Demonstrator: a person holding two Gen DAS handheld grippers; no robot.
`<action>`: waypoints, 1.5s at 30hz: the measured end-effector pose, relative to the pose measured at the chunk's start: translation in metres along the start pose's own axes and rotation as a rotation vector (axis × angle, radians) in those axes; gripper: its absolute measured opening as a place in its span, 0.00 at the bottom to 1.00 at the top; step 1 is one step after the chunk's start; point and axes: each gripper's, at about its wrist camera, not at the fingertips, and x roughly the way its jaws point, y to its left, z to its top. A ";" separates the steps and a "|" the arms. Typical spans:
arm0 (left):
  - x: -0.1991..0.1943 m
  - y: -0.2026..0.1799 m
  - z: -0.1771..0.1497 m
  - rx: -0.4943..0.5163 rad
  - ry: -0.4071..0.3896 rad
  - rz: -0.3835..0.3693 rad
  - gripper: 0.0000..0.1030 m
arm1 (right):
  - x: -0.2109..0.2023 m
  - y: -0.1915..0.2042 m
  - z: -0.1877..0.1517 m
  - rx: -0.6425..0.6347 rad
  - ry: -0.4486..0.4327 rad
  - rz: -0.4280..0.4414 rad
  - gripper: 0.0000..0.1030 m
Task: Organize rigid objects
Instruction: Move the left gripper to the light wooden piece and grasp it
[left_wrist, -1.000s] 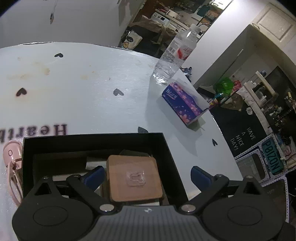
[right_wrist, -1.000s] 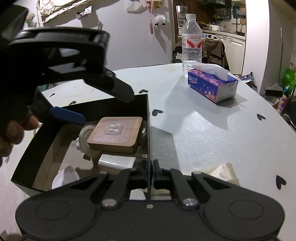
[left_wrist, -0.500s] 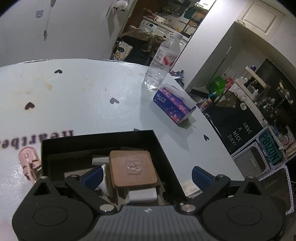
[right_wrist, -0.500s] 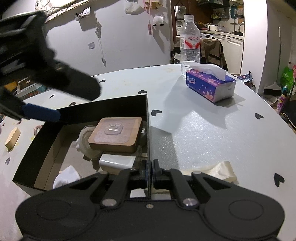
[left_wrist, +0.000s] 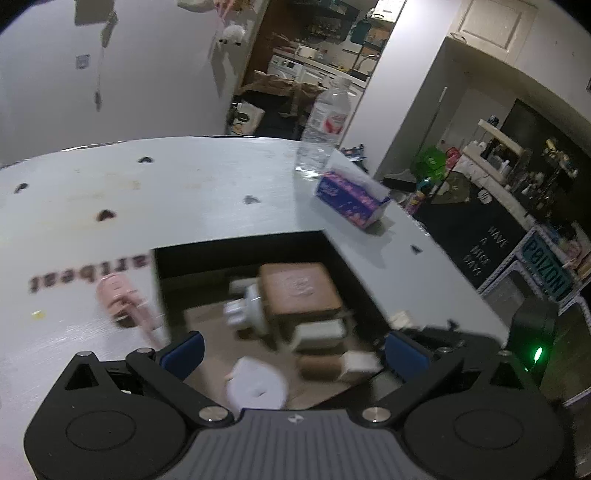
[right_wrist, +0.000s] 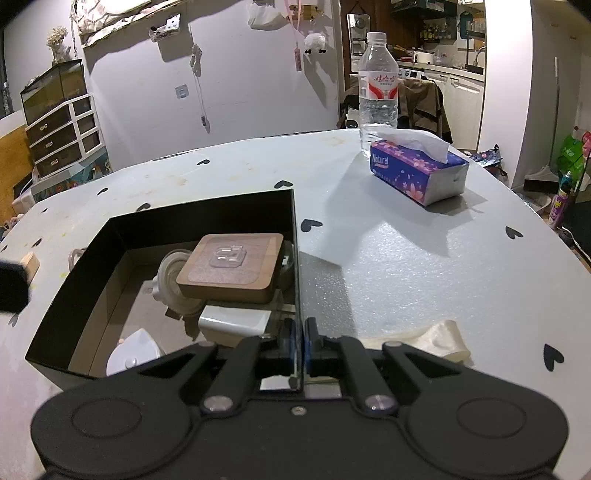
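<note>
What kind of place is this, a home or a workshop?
Most likely a home: a round white table with black heart marks, a white chest of drawers, and a kitchen counter behind.

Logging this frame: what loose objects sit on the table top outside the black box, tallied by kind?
water bottle: 1
tissue pack: 1
pink item: 1
small wooden block: 1
cream strip: 1
Total outside the black box: 5
</note>
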 end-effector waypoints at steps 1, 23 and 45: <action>-0.004 0.005 -0.005 -0.002 -0.002 0.019 1.00 | 0.000 0.000 0.000 -0.001 0.000 0.000 0.05; -0.048 0.150 -0.043 -0.038 -0.208 0.620 1.00 | 0.000 0.001 0.000 0.002 -0.002 -0.001 0.05; 0.003 0.249 -0.020 -0.207 -0.192 0.735 0.63 | -0.001 0.001 0.000 -0.005 0.000 -0.008 0.06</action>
